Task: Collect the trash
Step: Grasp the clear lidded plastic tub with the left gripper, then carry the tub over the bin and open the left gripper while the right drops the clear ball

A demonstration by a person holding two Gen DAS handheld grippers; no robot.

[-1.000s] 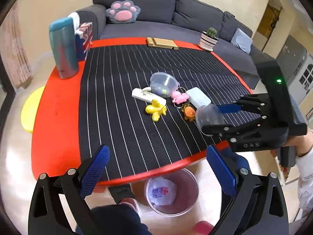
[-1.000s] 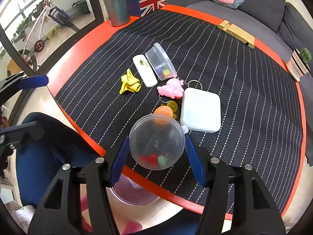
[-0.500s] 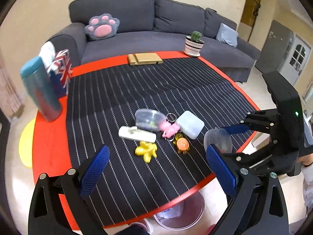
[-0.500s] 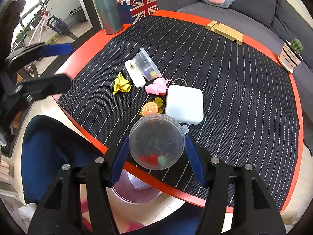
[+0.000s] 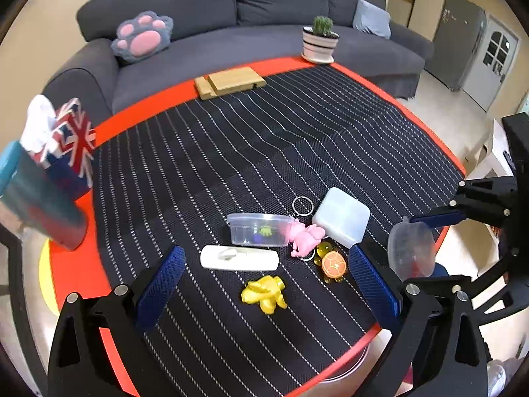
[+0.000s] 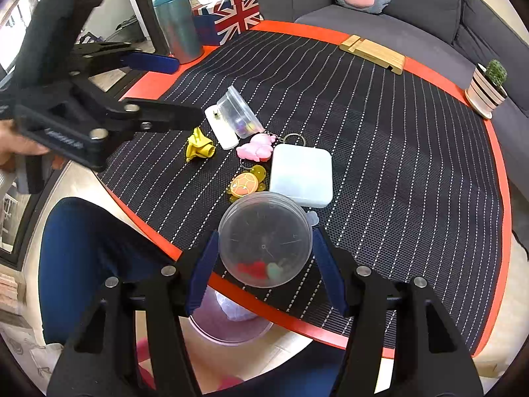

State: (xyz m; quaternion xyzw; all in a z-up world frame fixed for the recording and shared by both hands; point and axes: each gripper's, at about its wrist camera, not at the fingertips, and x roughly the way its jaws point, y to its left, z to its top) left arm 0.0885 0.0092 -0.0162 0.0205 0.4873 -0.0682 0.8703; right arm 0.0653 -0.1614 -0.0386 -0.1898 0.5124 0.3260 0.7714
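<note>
While the right hand-held gripper (image 6: 264, 274) hangs over the near edge of the surface (image 6: 463, 334), its blue pads are clenched on a clear round tub (image 6: 264, 238); small red and pale green bits lie at the bottom of the tub. Below that edge, on the floor, sits a pinkish bin (image 6: 228, 327) with a crumpled white scrap inside. The left hand-held gripper (image 5: 264, 284) is released, jaws spread wide, holding nothing, hovering above the near part of the striped black mat (image 5: 264, 152).

Just beyond its pads, on the mat:
- yellow crumpled balloon (image 5: 264, 292), nearest, apart from the rest.
- white flat oblong case (image 5: 239, 258), lying behind the balloon.
- orange turtle keyring (image 5: 334, 264), to the right of the balloon, just beside a pink pig keyring (image 5: 304, 235).
- second clear tub (image 5: 259, 230), on its side, small coloured bits inside; touching the pink pig.
- white square box (image 5: 342, 216), right of the pig, near the turtle.

From the left wrist view, the held tub shows at far right, past the mat's right edge.

Further back: a teal tumbler (image 6: 177, 23) and a Union Jack tissue box (image 6: 229, 16) stand side by side at the left rim. A wooden stand (image 5: 229, 82) lies at the far rim, a potted cactus (image 5: 320, 41) to its right. Behind the surface, a grey sofa (image 5: 264, 3) with a paw-shaped cushion (image 5: 142, 36).
</note>
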